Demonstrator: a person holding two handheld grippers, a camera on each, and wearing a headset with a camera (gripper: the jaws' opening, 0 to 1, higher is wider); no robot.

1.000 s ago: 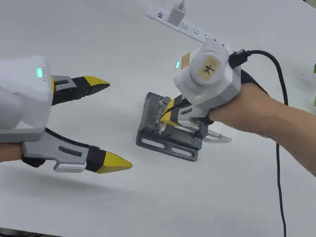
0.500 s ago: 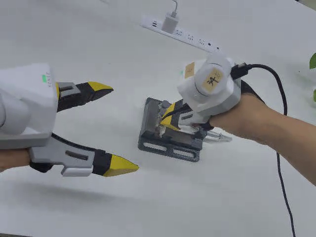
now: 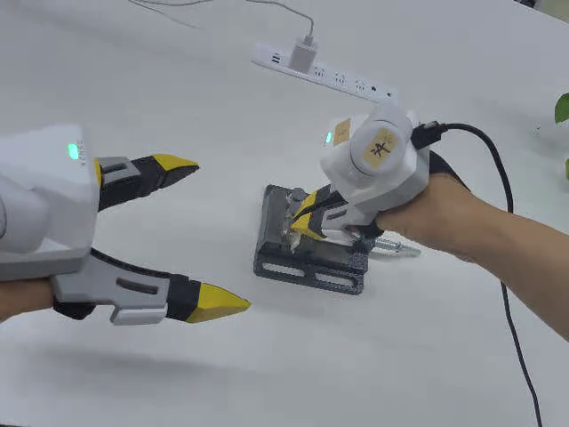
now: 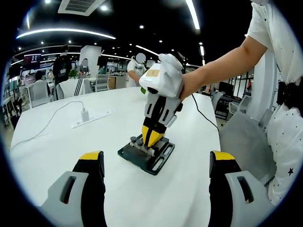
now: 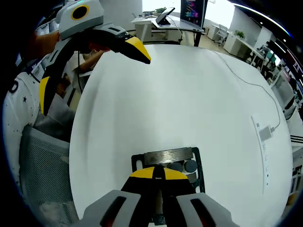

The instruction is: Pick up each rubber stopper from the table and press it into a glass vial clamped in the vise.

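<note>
A dark grey vise [image 3: 307, 258] lies on the white table [image 3: 222, 107]. Grey rubber stoppers [image 5: 189, 165] top the vials clamped in it. My right gripper [image 3: 300, 218] points down onto the vise's left part, jaws shut with the yellow tips together; I cannot see anything between them. The right gripper view has those tips [image 5: 156, 173] over the vise's jaw bar [image 5: 168, 155]. My left gripper [image 3: 203, 233] hovers open and empty left of the vise. The left gripper view faces the vise [image 4: 163, 160] and the right gripper [image 4: 152, 136] across bare table.
A white power strip [image 3: 342, 78] with a plugged charger lies at the back of the table. A black cable [image 3: 498, 178] trails from the right gripper along the person's arm. A grey chair [image 5: 42, 165] stands at the table edge.
The head camera has shifted, so the scene sits a little lower and to the right. The right gripper stays on the vise and the left gripper stays open.
</note>
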